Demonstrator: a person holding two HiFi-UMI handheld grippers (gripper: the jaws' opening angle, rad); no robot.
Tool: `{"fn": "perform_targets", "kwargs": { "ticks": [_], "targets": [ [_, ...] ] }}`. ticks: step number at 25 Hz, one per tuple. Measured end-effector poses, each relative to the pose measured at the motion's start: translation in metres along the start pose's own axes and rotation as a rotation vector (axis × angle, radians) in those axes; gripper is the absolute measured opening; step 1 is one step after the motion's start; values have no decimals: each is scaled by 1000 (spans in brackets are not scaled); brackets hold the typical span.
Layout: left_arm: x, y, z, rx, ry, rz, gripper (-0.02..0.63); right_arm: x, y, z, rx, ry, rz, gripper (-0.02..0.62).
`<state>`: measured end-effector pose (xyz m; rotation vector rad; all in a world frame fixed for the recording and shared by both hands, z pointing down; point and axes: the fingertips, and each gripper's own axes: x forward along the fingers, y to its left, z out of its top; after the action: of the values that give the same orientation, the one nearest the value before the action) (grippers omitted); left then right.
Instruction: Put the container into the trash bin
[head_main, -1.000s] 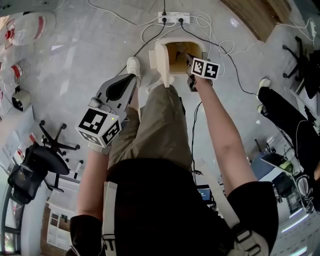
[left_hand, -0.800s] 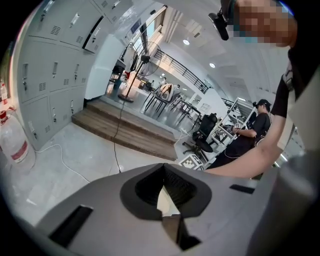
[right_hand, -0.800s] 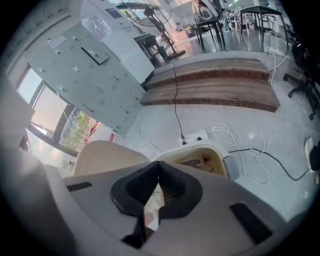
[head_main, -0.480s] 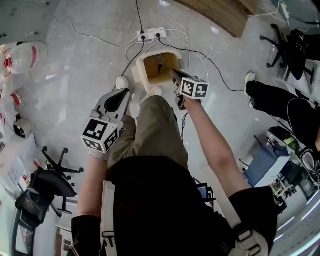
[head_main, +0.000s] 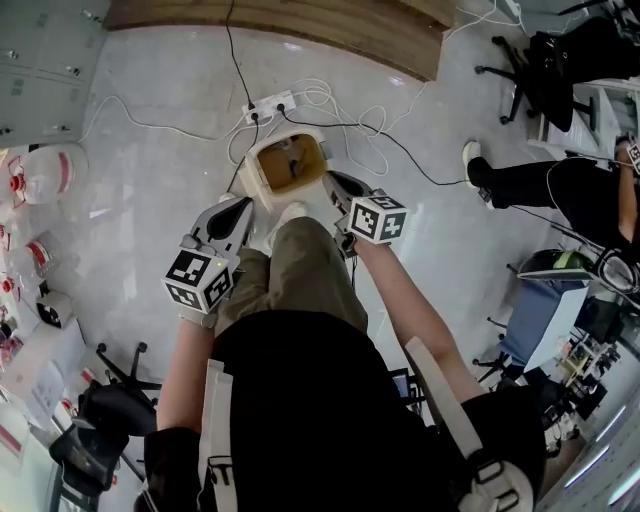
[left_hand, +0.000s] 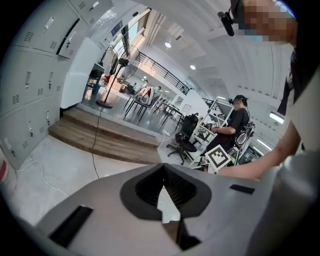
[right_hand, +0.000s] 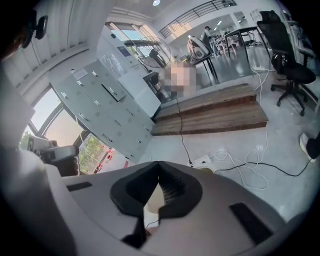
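Note:
The cream trash bin (head_main: 262, 185) stands open on the floor in front of my feet, its brown inside facing up. A small dark thing (head_main: 292, 160) lies in it; I cannot tell what it is. My right gripper (head_main: 330, 178) hangs just right of the bin's mouth and above it, shut and holding nothing. The left gripper (head_main: 243, 203) is to the bin's left, also shut and bare. In the right gripper view the jaws (right_hand: 159, 165) meet at the tips, with the bin (right_hand: 152, 200) showing below them. The left gripper (left_hand: 163, 166) points out over the floor.
A white power strip (head_main: 270, 103) with looping cables lies behind the bin, before a wooden step (head_main: 270, 25). A seated person's leg (head_main: 520, 180) and office chairs (head_main: 530, 60) are at the right. White jugs (head_main: 45, 170) line the left side. Grey lockers (head_main: 45, 50) stand at the far left.
The right gripper has risen out of the bin's mouth and drawn back towards me, shut and holding nothing. The left gripper has also lifted. The bin now looks smaller and farther below.

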<state>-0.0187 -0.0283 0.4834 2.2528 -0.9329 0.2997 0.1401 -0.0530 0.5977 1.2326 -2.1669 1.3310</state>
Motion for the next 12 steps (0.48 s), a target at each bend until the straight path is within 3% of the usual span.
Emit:
{"fn": "perform_targets", "kwargs": {
  "ticks": [12],
  "targets": [
    [10, -64, 48, 101, -7, -104, 8, -110, 35, 52, -111, -189, -18, 15]
  ]
}}
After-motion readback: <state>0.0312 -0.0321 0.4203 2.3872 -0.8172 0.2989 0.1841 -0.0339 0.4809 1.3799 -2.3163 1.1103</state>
